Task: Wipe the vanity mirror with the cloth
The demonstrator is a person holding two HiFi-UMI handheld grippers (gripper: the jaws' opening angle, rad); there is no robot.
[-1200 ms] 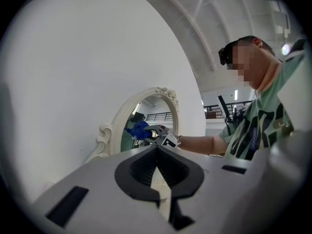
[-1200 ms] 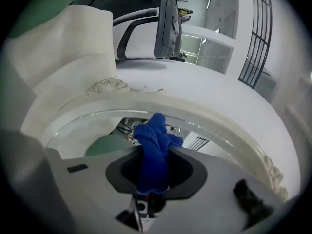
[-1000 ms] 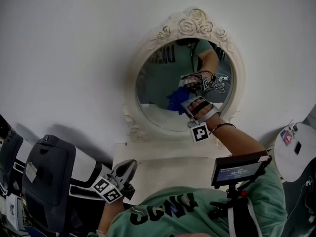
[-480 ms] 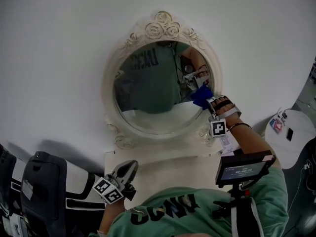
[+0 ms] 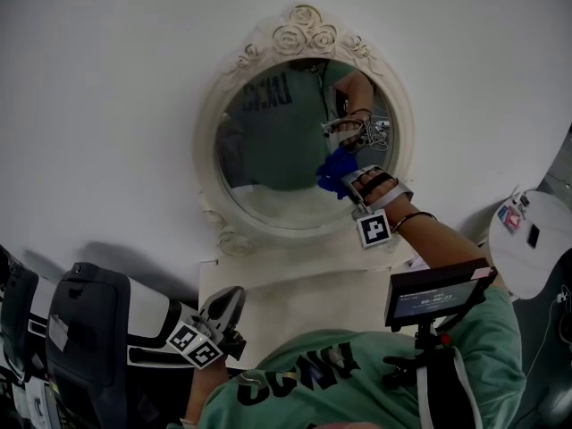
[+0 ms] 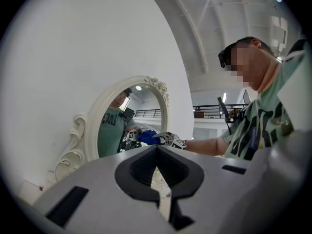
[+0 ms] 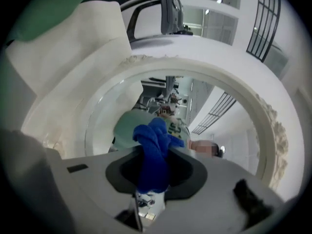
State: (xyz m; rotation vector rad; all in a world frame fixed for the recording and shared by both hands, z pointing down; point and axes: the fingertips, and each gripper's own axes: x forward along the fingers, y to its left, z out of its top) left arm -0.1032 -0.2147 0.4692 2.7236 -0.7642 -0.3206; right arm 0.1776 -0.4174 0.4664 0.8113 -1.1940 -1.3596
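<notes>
An oval vanity mirror (image 5: 268, 150) in an ornate white frame (image 5: 304, 27) hangs on the white wall. My right gripper (image 5: 350, 184) is shut on a bunched blue cloth (image 5: 334, 172), which presses on the glass right of centre. In the right gripper view the cloth (image 7: 153, 155) sticks out between the jaws toward the glass (image 7: 122, 101). My left gripper (image 5: 231, 300) is low over the vanity top, shut and holding nothing. The left gripper view shows its jaws (image 6: 156, 151) closed, with the mirror (image 6: 127, 116) and the cloth (image 6: 147, 137) beyond.
A white vanity top (image 5: 295, 284) lies below the mirror. A dark chair (image 5: 89, 329) stands at the lower left. A small screen on a stand (image 5: 433, 298) sits at the person's chest. A round white table (image 5: 536, 257) is at the right.
The right gripper swept the cloth across the glass to the mirror's right rim, then back left toward the middle. The left gripper stayed low and shut.
</notes>
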